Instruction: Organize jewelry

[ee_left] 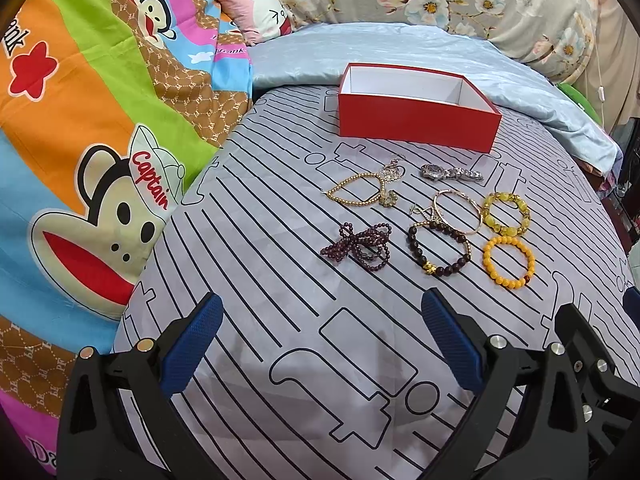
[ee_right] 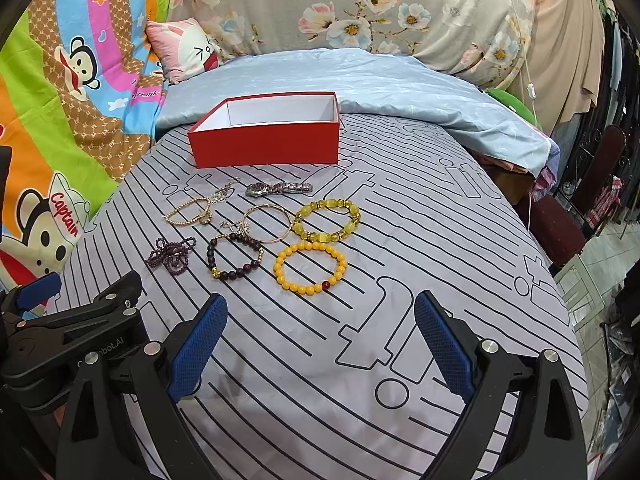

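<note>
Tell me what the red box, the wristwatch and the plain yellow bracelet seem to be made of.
Red box: likely matte cardboard, with thin flat walls and a white lining.
Wristwatch: looks like polished metal, silvery links glinting.
Yellow bracelet: glossy opaque beads, perhaps resin or stone.

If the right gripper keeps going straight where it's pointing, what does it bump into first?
Probably just the striped bedsheet. The open right gripper tilts downward at bare fabric, short of the orange bead bracelet, though depth is hard to judge here.
</note>
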`<state>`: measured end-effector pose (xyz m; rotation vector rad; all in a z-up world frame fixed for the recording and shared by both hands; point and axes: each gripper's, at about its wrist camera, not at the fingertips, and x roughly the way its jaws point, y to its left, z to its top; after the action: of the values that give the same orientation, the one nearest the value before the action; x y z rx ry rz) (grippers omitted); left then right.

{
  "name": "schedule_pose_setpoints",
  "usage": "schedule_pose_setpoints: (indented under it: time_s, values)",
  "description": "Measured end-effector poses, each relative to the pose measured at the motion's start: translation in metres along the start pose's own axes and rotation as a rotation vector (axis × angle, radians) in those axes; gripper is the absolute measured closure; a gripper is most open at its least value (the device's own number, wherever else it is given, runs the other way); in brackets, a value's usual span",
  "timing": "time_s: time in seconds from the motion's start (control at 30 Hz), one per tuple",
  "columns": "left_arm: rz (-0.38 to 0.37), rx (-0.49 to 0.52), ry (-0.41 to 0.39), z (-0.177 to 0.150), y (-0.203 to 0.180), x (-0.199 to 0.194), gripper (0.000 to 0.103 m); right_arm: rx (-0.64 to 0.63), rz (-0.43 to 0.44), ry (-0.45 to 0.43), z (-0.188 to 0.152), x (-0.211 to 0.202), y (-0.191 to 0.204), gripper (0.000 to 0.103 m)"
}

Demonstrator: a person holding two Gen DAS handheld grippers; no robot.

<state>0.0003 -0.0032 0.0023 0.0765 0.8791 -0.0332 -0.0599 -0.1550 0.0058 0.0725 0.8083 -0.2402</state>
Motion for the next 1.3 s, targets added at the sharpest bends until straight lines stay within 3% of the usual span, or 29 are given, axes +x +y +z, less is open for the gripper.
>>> schedule_pose_setpoints:
  time_s: [0.73,0.9,0.93,0.97,1.3]
  values:
    - [-0.009,-0.009,0.031,-0.004,0.002,0.007,0.006,0.001,-0.002,0.003,-0.003,0.003,0.0,0.01]
    - [-0.041,-0.028,0.129,-0.003,0.004,0.011,0.006,0.0,-0.004,0.003,-0.003,0.003,0.0,0.01]
    - [-0.041,-0.029,0.13,-0.003,0.004,0.011,0.006,0.001,-0.003,0.003,-0.003,0.002,-0.001,0.01]
    - [-0.02,-0.014,0.076,-0.003,0.003,0.009,0.006,0.001,-0.003,0.002,-0.003,0.002,0.0,0.01]
    - [-0.022,-0.015,0.085,-0.003,0.003,0.009,0.006,0.0,-0.002,0.004,-0.002,0.003,0.0,0.01]
